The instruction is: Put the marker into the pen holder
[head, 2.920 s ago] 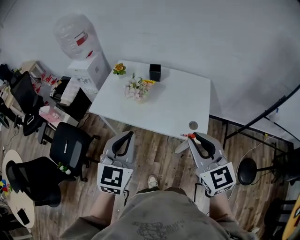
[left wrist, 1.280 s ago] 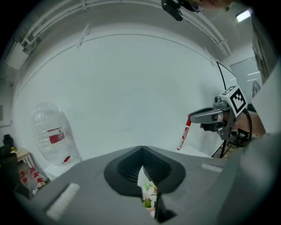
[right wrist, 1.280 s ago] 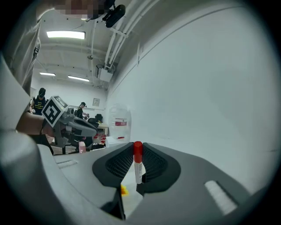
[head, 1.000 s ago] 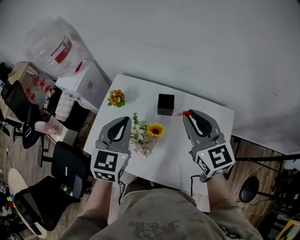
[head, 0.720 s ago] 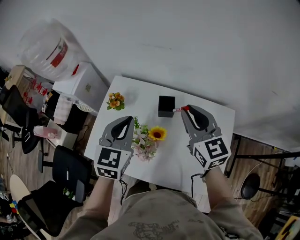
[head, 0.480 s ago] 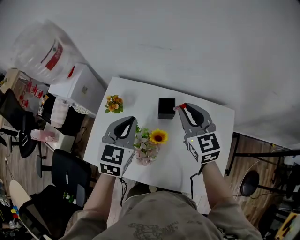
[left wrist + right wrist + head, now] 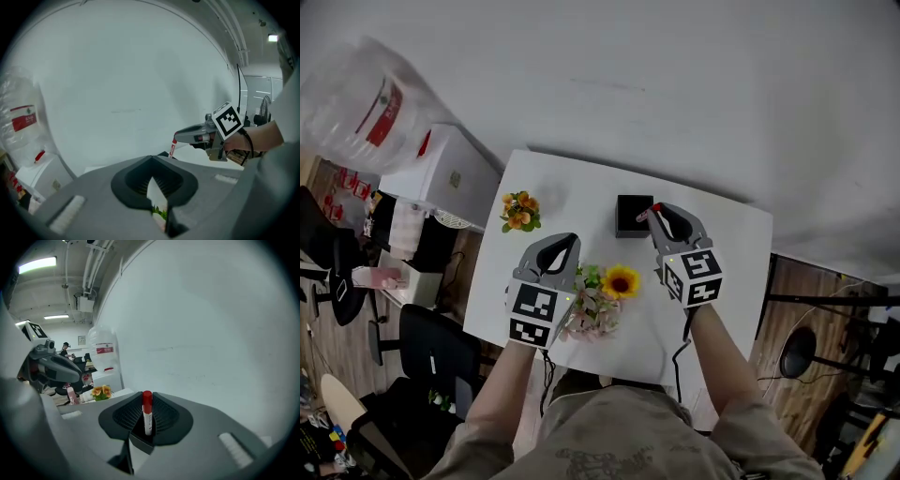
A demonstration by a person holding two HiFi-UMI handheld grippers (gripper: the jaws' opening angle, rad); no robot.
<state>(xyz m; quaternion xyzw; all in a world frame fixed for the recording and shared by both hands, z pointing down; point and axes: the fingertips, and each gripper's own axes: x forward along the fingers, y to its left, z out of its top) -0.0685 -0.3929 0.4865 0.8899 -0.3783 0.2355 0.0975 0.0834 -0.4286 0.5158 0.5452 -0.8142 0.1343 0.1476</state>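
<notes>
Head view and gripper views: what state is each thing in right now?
Marker: clamped in the right gripper, not yet in the holder.
Pen holder: upright on the table.
Right gripper: shut on the marker, tip at the holder's edge.
Left gripper: shut, holding nothing.

Grey wall (image 7: 675,75), white table (image 7: 733,246), apparently wooden floor (image 7: 806,292)

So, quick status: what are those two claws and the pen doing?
Right gripper shut on marker, at rim of pen holder, not yet in. Left gripper shut, empty, by the flowers. Nothing seen blocking holder.
</notes>
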